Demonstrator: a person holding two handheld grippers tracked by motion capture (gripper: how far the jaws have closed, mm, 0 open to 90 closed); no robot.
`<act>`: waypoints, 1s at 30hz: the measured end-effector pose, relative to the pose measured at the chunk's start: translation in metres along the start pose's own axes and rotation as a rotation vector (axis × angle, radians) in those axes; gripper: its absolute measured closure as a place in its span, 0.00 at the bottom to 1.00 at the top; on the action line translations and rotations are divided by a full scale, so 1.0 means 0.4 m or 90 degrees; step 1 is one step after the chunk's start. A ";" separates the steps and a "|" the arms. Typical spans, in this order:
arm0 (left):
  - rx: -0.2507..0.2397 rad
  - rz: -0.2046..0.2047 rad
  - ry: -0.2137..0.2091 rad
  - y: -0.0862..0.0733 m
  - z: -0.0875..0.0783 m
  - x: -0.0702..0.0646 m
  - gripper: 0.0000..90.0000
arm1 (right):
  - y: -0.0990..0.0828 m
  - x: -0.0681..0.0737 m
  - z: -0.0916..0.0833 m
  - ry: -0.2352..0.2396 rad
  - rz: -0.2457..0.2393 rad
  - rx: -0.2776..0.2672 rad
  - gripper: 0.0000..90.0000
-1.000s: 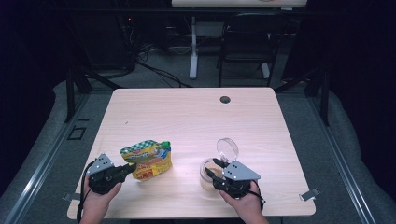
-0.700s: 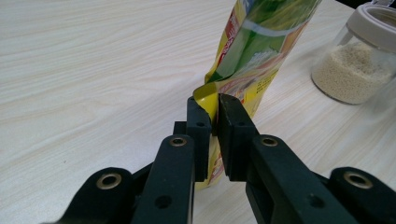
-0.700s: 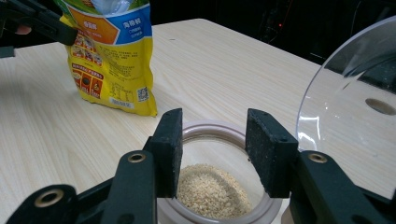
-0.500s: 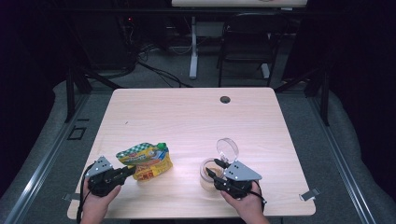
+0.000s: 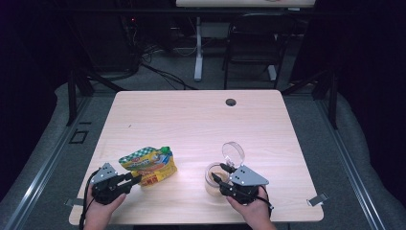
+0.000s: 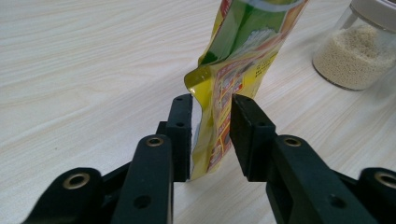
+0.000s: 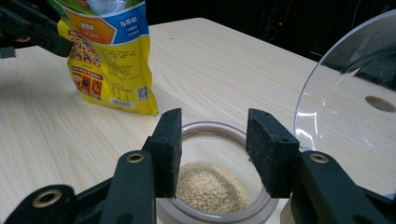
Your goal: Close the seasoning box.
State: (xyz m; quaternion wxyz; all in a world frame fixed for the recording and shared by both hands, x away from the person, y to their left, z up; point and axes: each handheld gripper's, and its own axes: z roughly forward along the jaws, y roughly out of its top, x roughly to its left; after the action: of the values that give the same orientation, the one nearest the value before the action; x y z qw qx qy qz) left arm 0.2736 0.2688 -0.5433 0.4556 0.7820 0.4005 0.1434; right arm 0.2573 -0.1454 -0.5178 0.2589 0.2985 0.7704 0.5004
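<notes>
Pouch and jar at the near edge of the table

The left gripper has just been opening its jaws, now slack around the yellow pouch at near left. The right gripper clamps the open jar of grains at near right, its clear lid tipped up.

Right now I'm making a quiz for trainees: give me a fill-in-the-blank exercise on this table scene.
1. The left claw has just been opening, with the bottom edge of the yellow ____ between its jaws.
2. The jar by the right claw holds pale ____.
3. The jar's clear lid is flipped ____.
4. The pouch sits to the ____ of the jar in the high view.

Missing words: pouch; grains; open; left
</notes>
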 end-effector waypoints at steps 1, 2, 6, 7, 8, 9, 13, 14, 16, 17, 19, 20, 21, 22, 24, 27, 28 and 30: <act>-0.001 -0.004 -0.001 -0.001 0.001 0.000 0.75 | 0.000 0.000 0.000 0.000 0.000 0.000 0.62; -0.001 -0.006 -0.002 -0.002 0.001 0.001 0.74 | 0.000 0.000 0.000 0.000 0.000 0.000 0.62; -0.003 -0.014 -0.005 -0.004 0.001 0.003 0.69 | -0.001 -0.001 -0.001 0.000 0.001 -0.002 0.62; -0.004 -0.013 -0.005 -0.005 0.001 0.004 0.67 | -0.001 -0.001 -0.001 -0.001 0.001 -0.002 0.62; -0.006 -0.015 -0.007 -0.005 0.002 0.004 0.66 | -0.001 -0.001 -0.001 -0.001 0.001 -0.001 0.62; -0.007 -0.016 -0.007 -0.006 0.003 0.004 0.64 | -0.001 -0.001 -0.001 -0.002 0.002 -0.001 0.61; -0.010 -0.015 0.001 -0.008 0.005 0.005 0.57 | -0.001 -0.002 -0.002 -0.001 0.003 -0.001 0.60; -0.010 -0.015 0.001 -0.008 0.005 0.005 0.56 | -0.001 -0.002 -0.002 -0.001 0.003 -0.001 0.60; -0.008 -0.017 0.000 -0.009 0.006 0.006 0.55 | -0.001 -0.003 -0.003 0.002 0.005 0.000 0.60; -0.006 -0.016 0.001 -0.010 0.007 0.007 0.54 | 0.000 -0.004 -0.004 0.002 0.008 -0.002 0.59; -0.007 -0.014 0.002 -0.011 0.007 0.007 0.52 | 0.000 -0.006 -0.005 0.007 0.011 -0.001 0.59; -0.008 -0.014 0.005 -0.011 0.008 0.007 0.51 | 0.001 -0.006 -0.006 0.010 0.015 -0.001 0.58; -0.008 -0.015 0.007 -0.011 0.008 0.007 0.50 | 0.002 -0.007 -0.007 0.011 0.019 -0.001 0.58; -0.008 -0.014 0.008 -0.011 0.008 0.008 0.50 | 0.002 -0.008 -0.008 0.013 0.020 0.001 0.58; -0.008 -0.015 0.009 -0.011 0.008 0.008 0.49 | 0.003 -0.009 -0.009 0.015 0.021 0.001 0.58; -0.008 -0.015 0.012 -0.011 0.007 0.008 0.49 | 0.006 -0.012 -0.014 0.019 0.027 0.002 0.58; -0.011 -0.016 0.013 -0.010 0.006 0.009 0.49 | 0.008 -0.014 -0.018 0.025 0.033 0.002 0.58; -0.012 -0.016 0.016 -0.010 0.005 0.008 0.48 | 0.011 -0.017 -0.022 0.029 0.035 0.002 0.58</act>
State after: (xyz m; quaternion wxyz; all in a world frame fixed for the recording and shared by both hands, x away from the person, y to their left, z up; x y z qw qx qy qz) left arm 0.2749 0.2711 -0.5482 0.4595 0.7707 0.4146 0.1515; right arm 0.2566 -0.1544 -0.5099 0.2272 0.3083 0.7686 0.5123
